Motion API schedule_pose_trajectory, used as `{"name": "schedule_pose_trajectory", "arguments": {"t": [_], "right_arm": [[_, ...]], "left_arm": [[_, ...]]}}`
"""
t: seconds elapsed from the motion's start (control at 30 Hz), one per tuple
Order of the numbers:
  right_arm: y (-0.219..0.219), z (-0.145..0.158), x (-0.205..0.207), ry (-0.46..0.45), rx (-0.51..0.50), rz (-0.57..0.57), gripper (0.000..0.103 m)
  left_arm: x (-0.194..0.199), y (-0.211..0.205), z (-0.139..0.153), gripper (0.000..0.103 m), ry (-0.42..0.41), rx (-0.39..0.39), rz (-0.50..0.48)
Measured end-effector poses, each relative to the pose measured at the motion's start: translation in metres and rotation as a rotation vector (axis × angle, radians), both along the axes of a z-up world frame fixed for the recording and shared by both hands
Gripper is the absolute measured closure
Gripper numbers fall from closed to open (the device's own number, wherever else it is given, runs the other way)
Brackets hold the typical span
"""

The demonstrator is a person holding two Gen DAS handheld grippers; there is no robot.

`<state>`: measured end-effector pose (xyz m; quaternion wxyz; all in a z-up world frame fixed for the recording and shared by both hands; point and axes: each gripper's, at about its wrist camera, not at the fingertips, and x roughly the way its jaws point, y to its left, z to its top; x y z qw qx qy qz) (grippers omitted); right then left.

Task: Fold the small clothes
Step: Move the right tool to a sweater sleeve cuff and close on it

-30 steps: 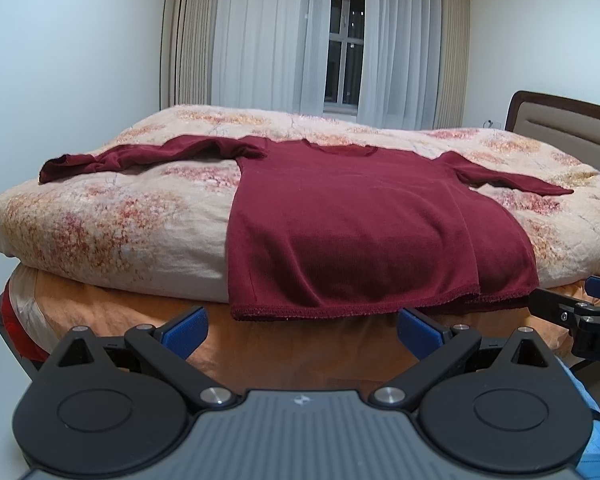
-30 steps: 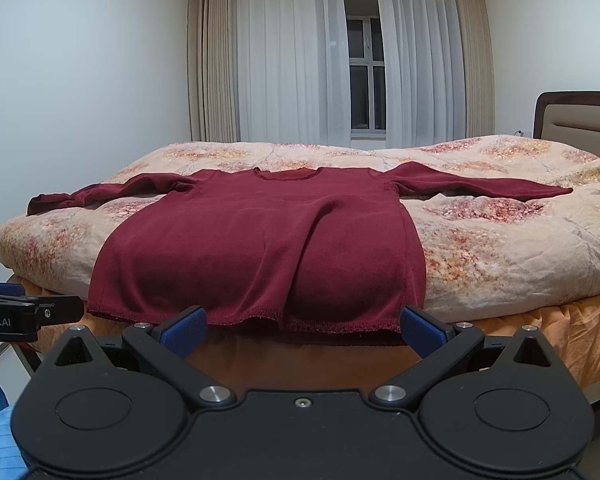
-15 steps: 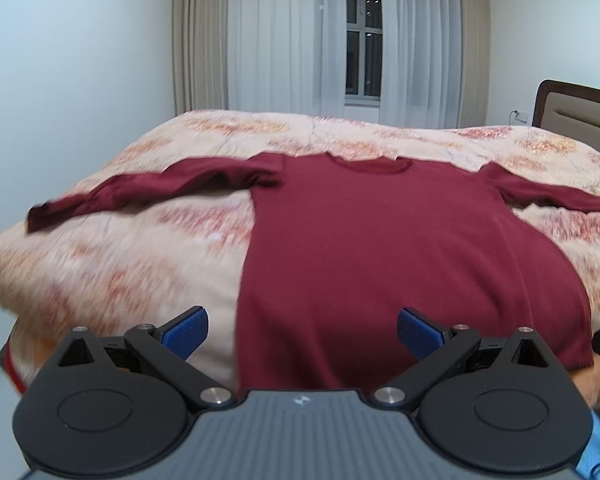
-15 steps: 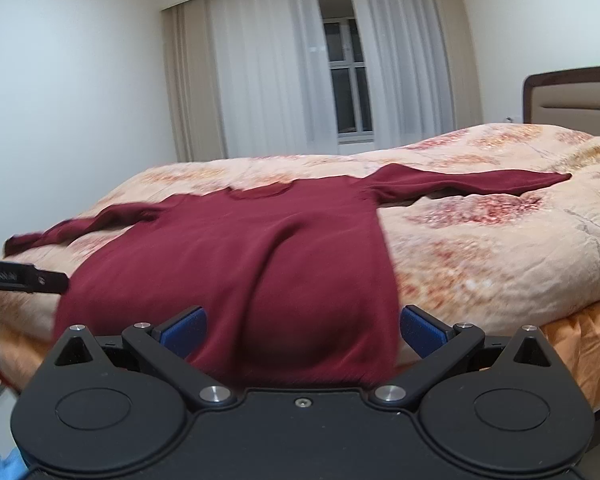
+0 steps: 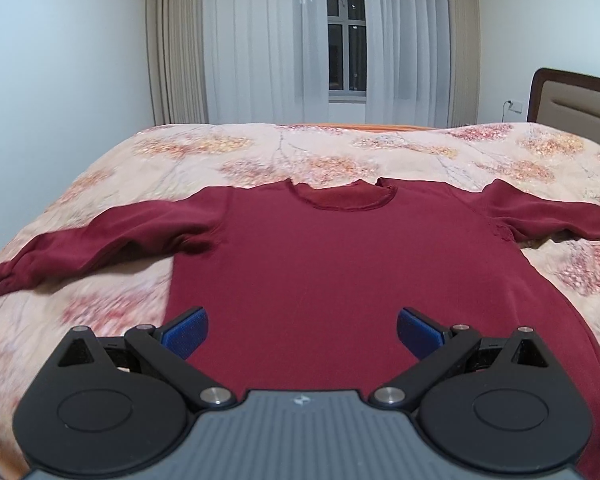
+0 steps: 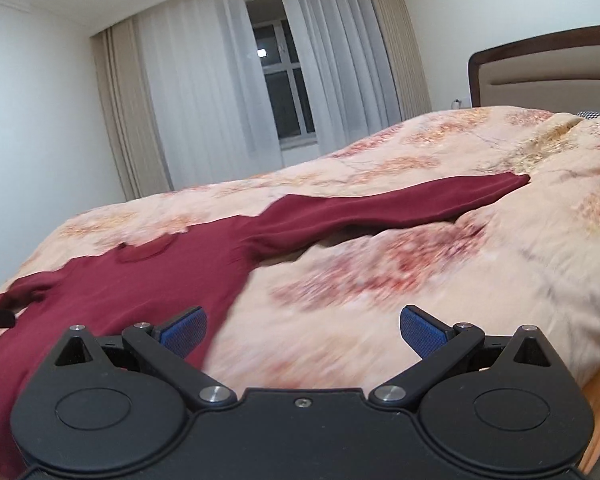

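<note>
Sheer curtains (image 5: 284,40) and a dark window close off the far wall behind a bed under a floral quilt (image 5: 339,152). A dark red long-sleeved top (image 5: 339,272) lies flat on it, neckline toward twelve o'clock, sleeves spread to nine and three. The left gripper (image 5: 301,330) hovers over its body, jaws wide apart and empty. The right gripper (image 6: 303,330), equally wide and empty, faces the quilt with the right sleeve (image 6: 399,204) at one o'clock. The knit looks light, limp and stretchy; cuffs or shoulder seams seem the surest pinch points.
</note>
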<state>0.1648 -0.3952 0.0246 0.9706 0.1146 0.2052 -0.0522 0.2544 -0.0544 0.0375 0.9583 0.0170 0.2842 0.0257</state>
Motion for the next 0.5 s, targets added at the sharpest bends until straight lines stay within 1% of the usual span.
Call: {"name": "schedule_pose_trajectory", "arguments": {"t": [0.07,0.2,0.37,0.43,0.5], "right_arm": [[-0.023,0.001,0.016,0.014,0.02,-0.023,0.0],[-0.075,0.003,0.046,0.024,0.099,-0.064,0.0],[-0.132,0.007,0.093,0.021,0.136,-0.102,0.0],[-0.157,0.006,0.112,0.026,0.159,-0.144,0.0],[-0.18,0.003,0.13,0.049,0.152,-0.208,0.001]], "left_arm": [[0.016,-0.004,-0.004,0.0,-0.002,0.006,-0.002],[0.041,-0.007,-0.015,0.0,-0.011,-0.008,-0.013],[0.06,-0.009,-0.029,0.0,-0.015,-0.014,-0.026],[0.062,-0.01,-0.034,0.0,-0.021,-0.012,-0.03],[0.064,-0.01,-0.039,0.0,-0.023,-0.014,-0.025]]}}
